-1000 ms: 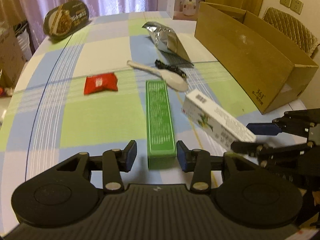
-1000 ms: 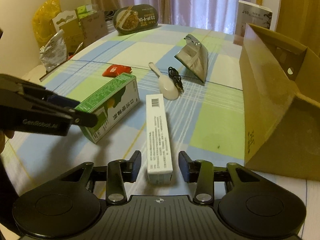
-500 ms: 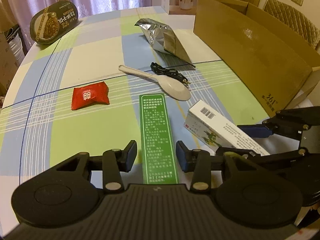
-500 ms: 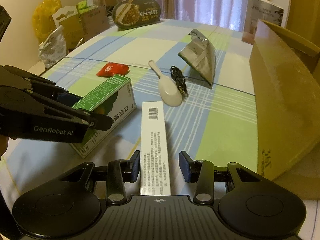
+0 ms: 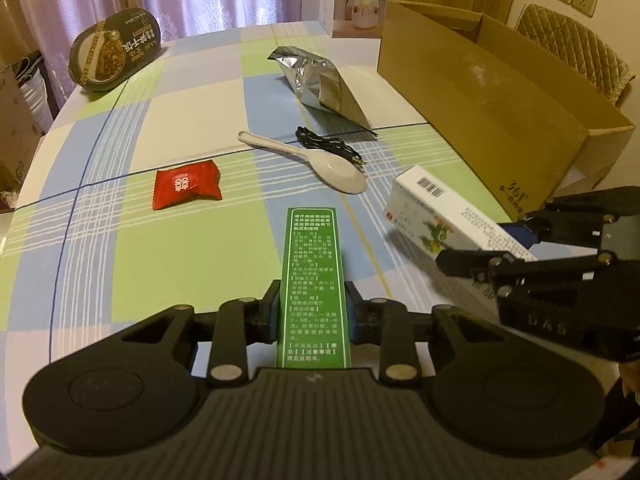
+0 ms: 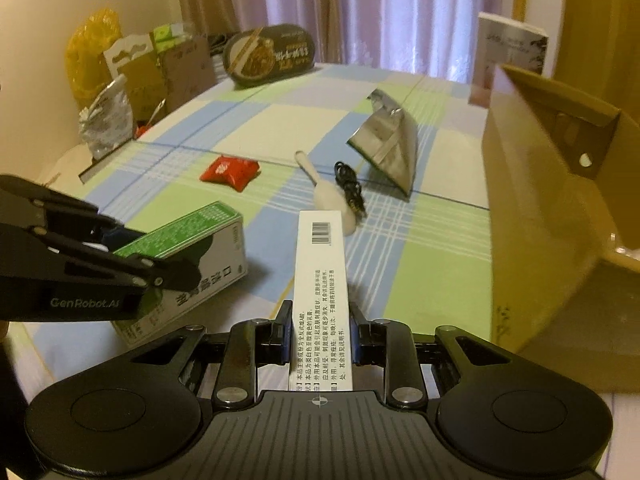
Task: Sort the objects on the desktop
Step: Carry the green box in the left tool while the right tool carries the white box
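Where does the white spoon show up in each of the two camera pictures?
Left wrist view: the white spoon lies on the table just right of centre, beyond the green box held in the left gripper.
Right wrist view: the spoon lies at centre, its bowl partly behind the far end of the white box held in the right gripper.
Shared landmark: the black cable beside the spoon.

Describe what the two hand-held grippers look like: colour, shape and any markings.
Both are matt black. The left gripper has a ribbed grey-black body, two round flat discs at its sides, hinged link arms with silver pivot pins, and blue pads inside the jaws. The right gripper is built the same, with a small crosshair mark on its body. White lettering "GenRobot.AI" runs along the left gripper's side in the right wrist view.
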The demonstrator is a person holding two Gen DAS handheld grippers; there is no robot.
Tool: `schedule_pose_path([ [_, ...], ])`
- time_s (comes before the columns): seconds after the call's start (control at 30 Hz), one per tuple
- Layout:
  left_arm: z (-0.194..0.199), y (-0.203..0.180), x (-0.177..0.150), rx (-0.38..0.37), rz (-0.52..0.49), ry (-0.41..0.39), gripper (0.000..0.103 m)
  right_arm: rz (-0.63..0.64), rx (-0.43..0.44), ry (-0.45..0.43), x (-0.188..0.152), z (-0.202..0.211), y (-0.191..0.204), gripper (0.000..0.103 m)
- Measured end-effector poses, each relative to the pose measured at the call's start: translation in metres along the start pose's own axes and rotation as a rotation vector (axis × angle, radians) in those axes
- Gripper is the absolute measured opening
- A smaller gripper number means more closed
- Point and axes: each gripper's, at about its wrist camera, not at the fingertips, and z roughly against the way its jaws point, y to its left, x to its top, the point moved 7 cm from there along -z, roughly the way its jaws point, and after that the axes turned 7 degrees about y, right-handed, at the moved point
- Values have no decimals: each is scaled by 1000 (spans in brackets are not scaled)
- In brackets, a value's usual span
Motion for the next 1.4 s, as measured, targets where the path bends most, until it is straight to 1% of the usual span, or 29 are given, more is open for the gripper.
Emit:
schedule_pose_path([
  [0.23, 25, -17, -3, -4, -18, -26, 25, -20, -14, -47, -2, 31, -3, 23],
  [0.63, 63, -54, 14, -6, -67, -100, 25, -53, -55, -151, 3, 87, -22, 23],
  [1.0, 80, -87, 27, -22, -119, -136, 25, -88, -93, -224, 5, 126, -51, 23],
  [1.17, 86, -108, 46, -47, -134, -163, 25, -102, -126, -245, 8, 139, -74, 23],
  [1.4, 87, -148, 82, -98, -167, -206, 25, -146, -184, -274, 16, 154, -123, 23],
])
